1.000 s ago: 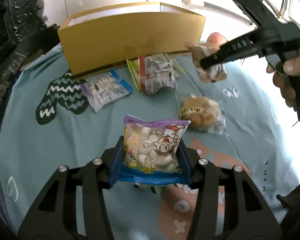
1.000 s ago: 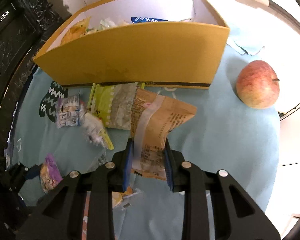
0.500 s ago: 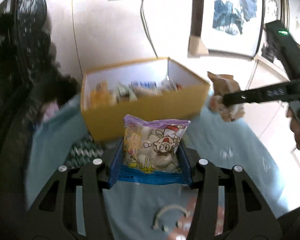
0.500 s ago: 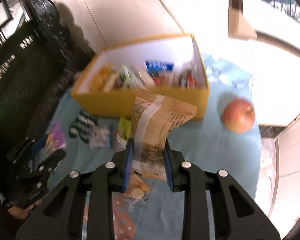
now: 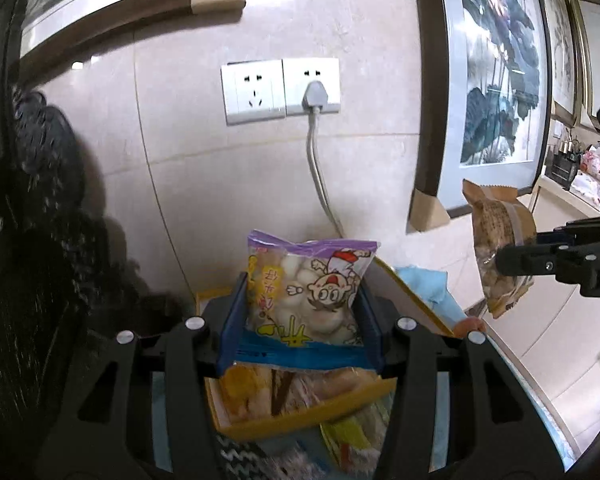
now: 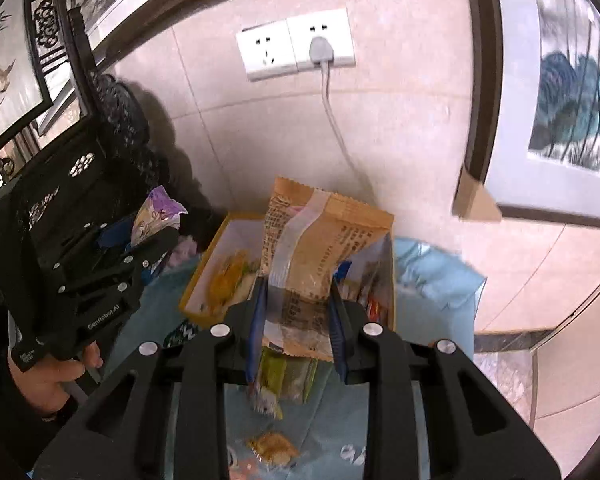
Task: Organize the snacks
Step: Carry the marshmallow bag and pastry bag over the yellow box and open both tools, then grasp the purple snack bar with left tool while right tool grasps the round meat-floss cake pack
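1. Sitting on the pale blue tablecloth (image 6: 432,280) against the wall, the open yellow cardboard box (image 6: 204,276) already holds several snack packets.
2. The right gripper (image 6: 296,316) is clamped on a tan crinkly paper-look snack packet (image 6: 320,240), held upright above the box.
3. The left gripper (image 5: 300,316) grasps a purple-topped plastic bag of white candies (image 5: 308,288) by its lower sides, also over the box.
4. Both packets look light, soft and crushable; their slick film could slip, so gripping near the sealed edges seems safest.

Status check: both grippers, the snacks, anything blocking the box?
Left gripper shut on purple bag. Right gripper shut on tan packet. Both above yellow box. Nothing blocking.
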`<state>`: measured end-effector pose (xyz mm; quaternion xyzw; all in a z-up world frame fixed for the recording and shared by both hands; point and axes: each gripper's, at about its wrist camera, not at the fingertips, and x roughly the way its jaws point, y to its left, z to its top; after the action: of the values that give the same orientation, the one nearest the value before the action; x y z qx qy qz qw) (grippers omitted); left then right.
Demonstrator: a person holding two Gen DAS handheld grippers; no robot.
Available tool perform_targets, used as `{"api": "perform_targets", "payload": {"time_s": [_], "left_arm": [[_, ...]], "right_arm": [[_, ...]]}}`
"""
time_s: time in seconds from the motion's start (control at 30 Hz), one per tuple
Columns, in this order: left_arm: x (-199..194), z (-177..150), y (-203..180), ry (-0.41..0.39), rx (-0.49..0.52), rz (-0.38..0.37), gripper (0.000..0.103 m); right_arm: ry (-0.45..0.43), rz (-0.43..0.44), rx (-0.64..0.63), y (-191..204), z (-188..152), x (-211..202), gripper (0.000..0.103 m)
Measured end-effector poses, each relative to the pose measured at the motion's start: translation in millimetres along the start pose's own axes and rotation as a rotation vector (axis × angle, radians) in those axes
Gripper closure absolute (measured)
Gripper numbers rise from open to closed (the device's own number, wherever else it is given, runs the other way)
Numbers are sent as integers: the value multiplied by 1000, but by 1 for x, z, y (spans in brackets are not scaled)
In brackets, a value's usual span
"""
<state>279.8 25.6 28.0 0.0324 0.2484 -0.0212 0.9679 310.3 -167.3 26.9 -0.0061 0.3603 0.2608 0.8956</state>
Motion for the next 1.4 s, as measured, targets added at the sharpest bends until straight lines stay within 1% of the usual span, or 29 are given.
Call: {"api": "perform_targets", "payload": {"time_s": [0.1,0.17,0.2,0.23,0.27,0.3,0.37,0.5,0.63,0.73,0.8,0.83,0.9,0.93,0.97,1.03,1.13,1.23,1.3,1.37,1.4], "left_arm": [[17,11,2,6,1,3,52],[35,15,5,26,9,28,51],[47,16,8,48,1,39,38],[61,15,12,86,-23,44,13],[68,14,18,104,-48,62,9],[74,11,24,120,-76,75,9],[81,4,34,157,-125,65,9],[76,-21,35,175,-76,74,9],[65,-59,35,202,-122,68,8],[59,-107,26,261,-120,55,8],[64,-150,17,356,-97,57,8],[67,-169,15,402,-102,58,8],[73,-197,14,459,-118,72,8],[75,-205,14,478,-127,80,8],[79,-216,14,503,-133,91,8],[85,-227,15,532,-138,108,8],[94,-231,17,552,-130,128,8],[108,-234,17,571,-118,130,8],[113,-239,15,583,-97,129,8],[122,-242,13,598,-84,132,8],[125,-244,13,595,-89,131,5]], "right_arm": [[-4,-21,-17,-2,17,13,74],[3,3,-12,0,29,27,73],[15,9,-6,-2,34,37,72],[37,-8,0,-4,37,49,68],[57,-32,3,-6,38,57,61],[65,-47,3,-8,37,64,60],[71,-22,0,-8,29,66,60],[105,-12,-9,-11,0,70,60],[157,14,-13,-5,-41,73,60],[228,30,-70,9,-90,79,58],[291,42,-106,18,-127,86,54],[332,45,-114,21,-143,91,54],[395,58,-130,28,-176,99,51],[424,72,-146,33,-191,103,49],[442,81,-163,36,-201,106,47],[498,93,-223,47,-225,115,46],[553,82,-300,56,-245,128,45],[584,76,-285,57,-251,143,45],[581,64,-288,58,-251,150,39],[589,68,-290,62,-253,156,36],[596,68,-300,63,-257,158,36]]}}
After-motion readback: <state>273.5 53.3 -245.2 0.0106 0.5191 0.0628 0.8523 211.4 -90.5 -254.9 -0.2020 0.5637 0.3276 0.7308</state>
